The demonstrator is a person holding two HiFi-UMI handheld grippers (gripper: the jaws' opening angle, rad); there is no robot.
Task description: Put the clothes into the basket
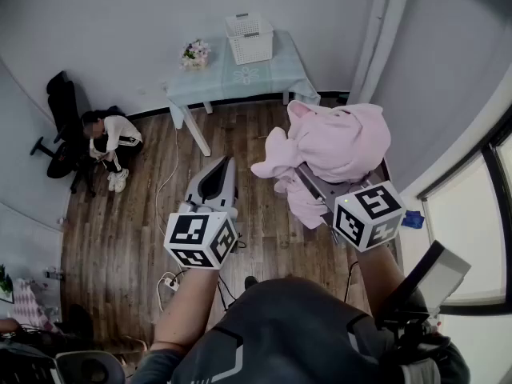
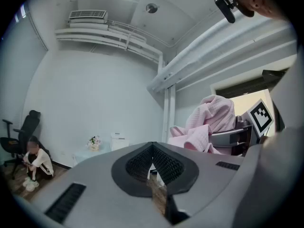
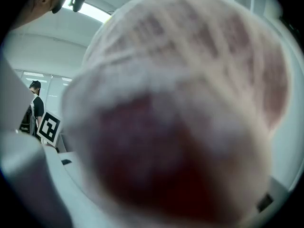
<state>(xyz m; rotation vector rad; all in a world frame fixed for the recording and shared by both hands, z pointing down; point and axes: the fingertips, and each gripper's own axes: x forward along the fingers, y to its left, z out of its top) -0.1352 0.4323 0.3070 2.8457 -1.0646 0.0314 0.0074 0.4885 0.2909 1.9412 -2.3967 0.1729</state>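
Right tongs (image 1: pixel 314 178) grip pink garment (image 1: pixel 340 142) aloft; left tongs (image 1: pixel 224 162) closed, empty.

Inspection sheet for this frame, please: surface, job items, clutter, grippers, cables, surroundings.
Surface: table with a pale blue cloth, against the far wall.
Job's things: white basket on the table; pink garment in the air, bunched over the right gripper.
Clutter: flower pot beside the basket.
Grippers: left gripper shut, empty; right gripper's jaws buried in cloth, state unreadable.
Cables: white cable and power strip on the wooden floor.
Surroundings: seated person by a black chair.
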